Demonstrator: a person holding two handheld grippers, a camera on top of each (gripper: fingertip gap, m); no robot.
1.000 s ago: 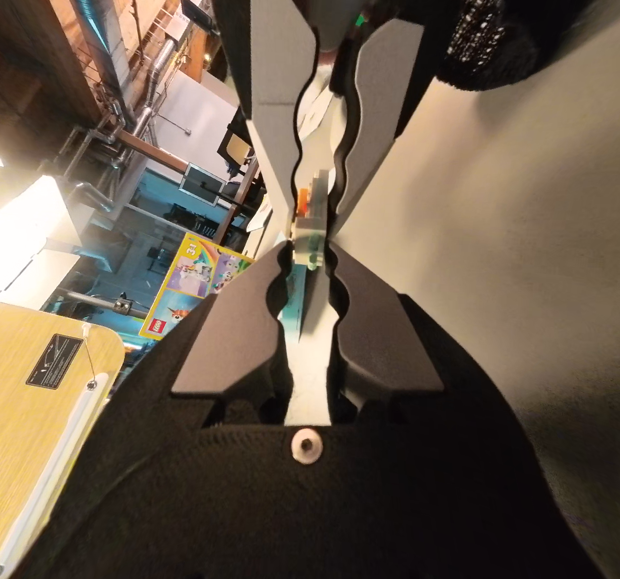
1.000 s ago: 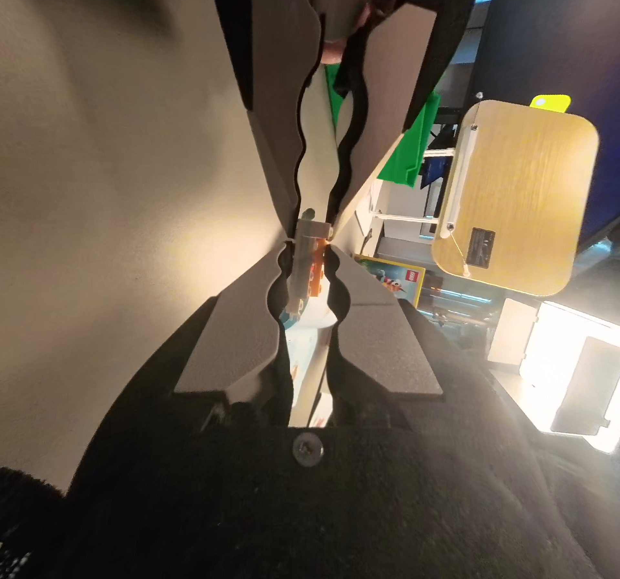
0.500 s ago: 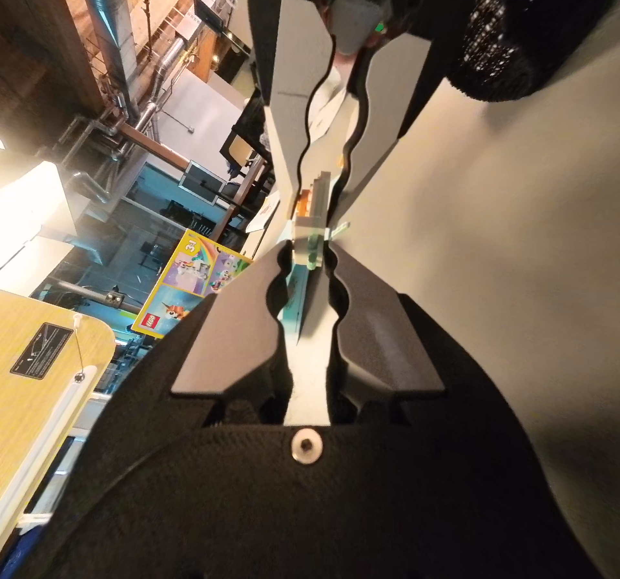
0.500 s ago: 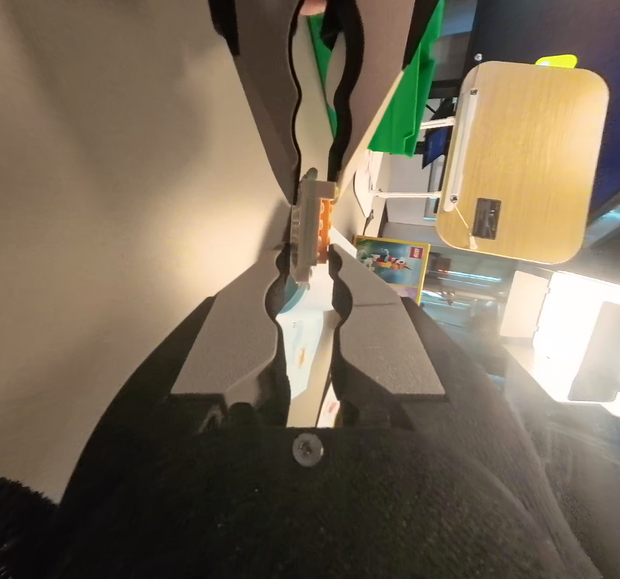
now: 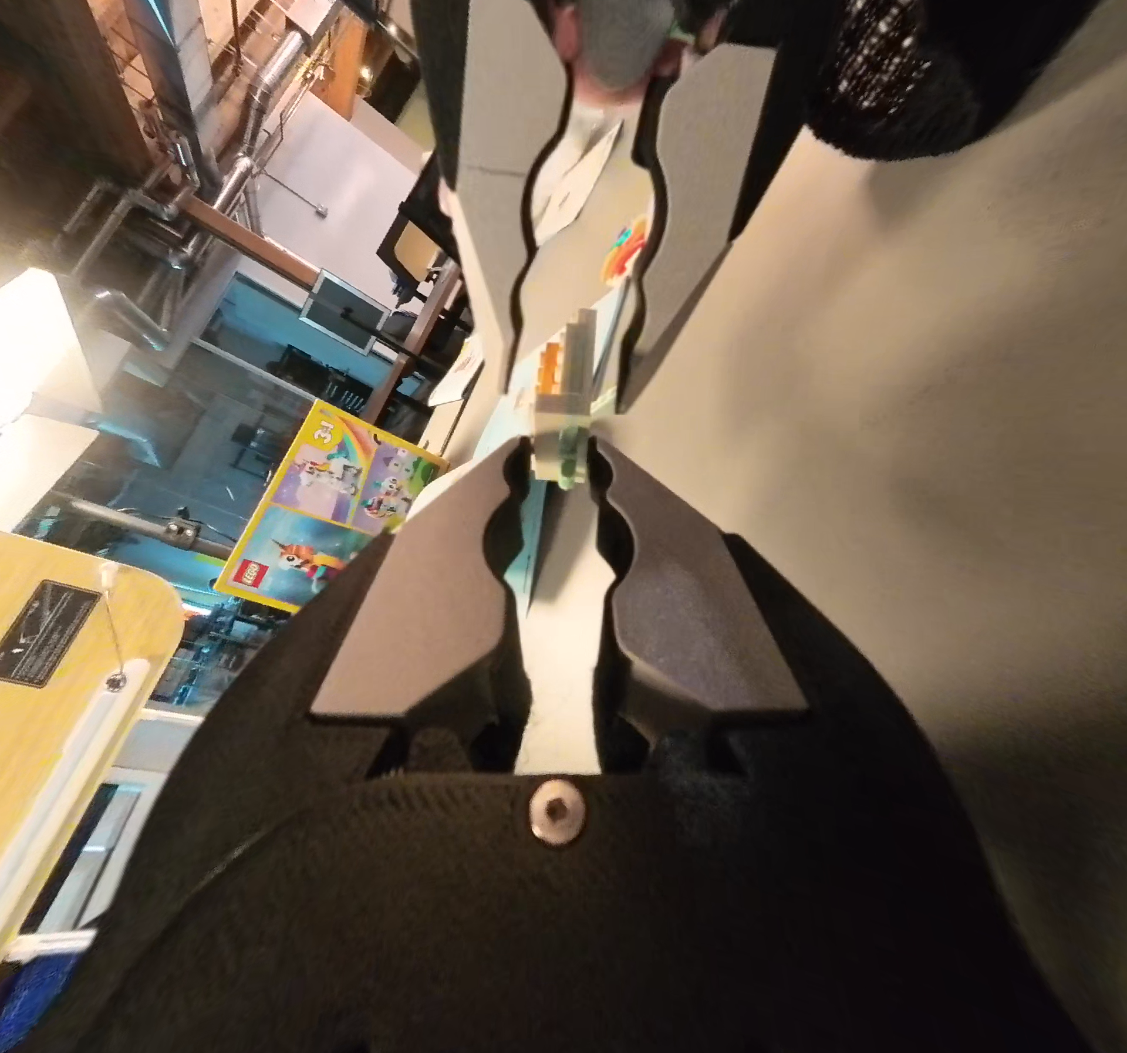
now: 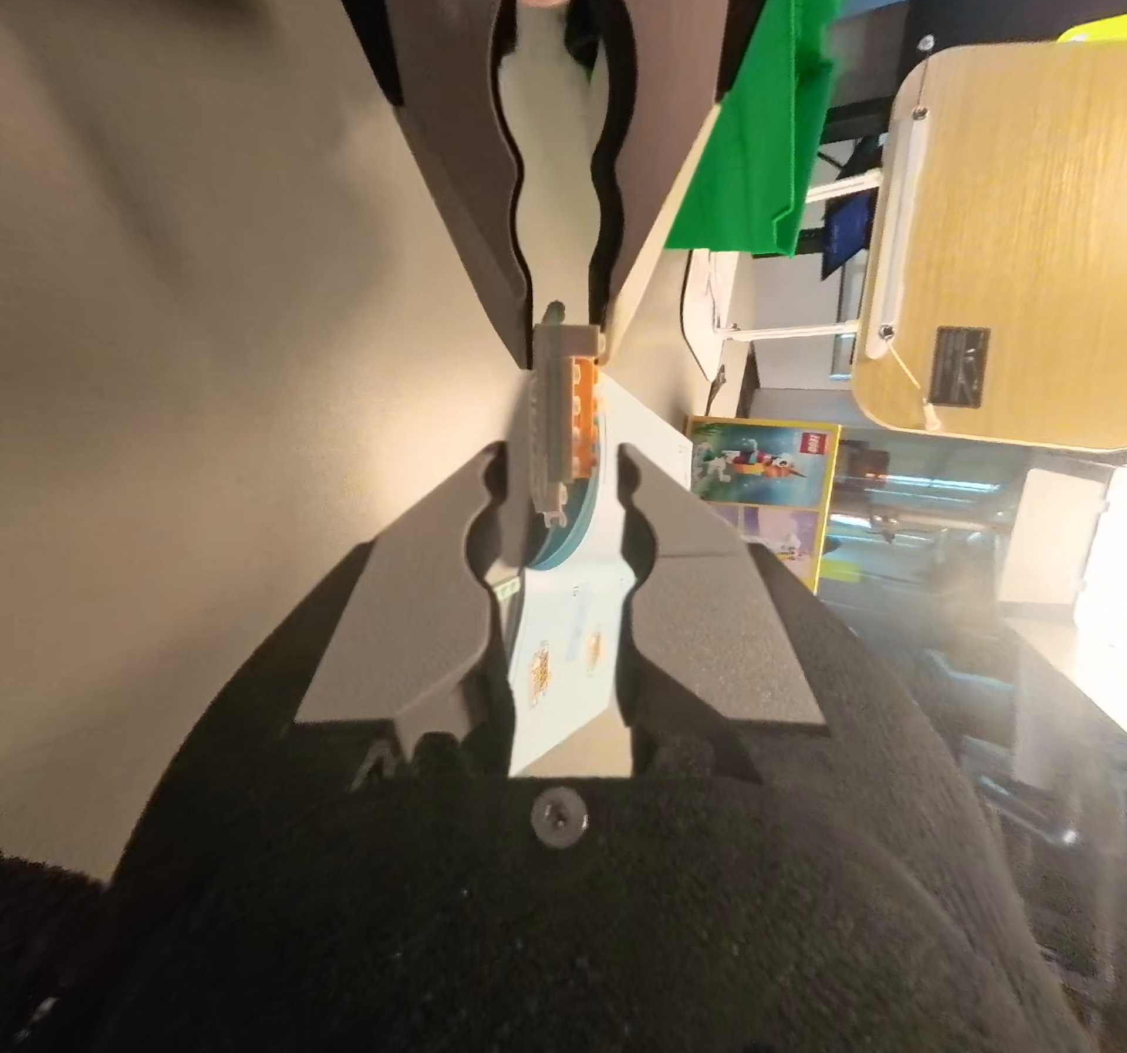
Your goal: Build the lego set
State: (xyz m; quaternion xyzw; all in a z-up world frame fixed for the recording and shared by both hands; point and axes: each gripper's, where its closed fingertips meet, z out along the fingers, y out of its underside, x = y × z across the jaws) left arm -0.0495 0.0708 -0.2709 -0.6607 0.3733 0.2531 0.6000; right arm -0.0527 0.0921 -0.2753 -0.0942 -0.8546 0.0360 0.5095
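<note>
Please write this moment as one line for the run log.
left claw: shut on lego assembly | right claw: open, jaws around assembly's other end | below: instruction booklet on table

Left claw (image 5: 558, 453): fingers nearly closed, tips pinching end of small brick assembly (image 5: 564, 408). Right claw (image 6: 558, 456): fingers parted wider than assembly, no clear finger contact with it at near end. Two claws opposed tip to tip, nearly touching, fingers aligned along one axis. In left wrist view, right claw (image 5: 567, 365) seen directly ahead, its fingers either side of assembly, gap showing. In right wrist view, left claw (image 6: 561, 322) directly ahead, tips closed on far end of assembly.
</note>
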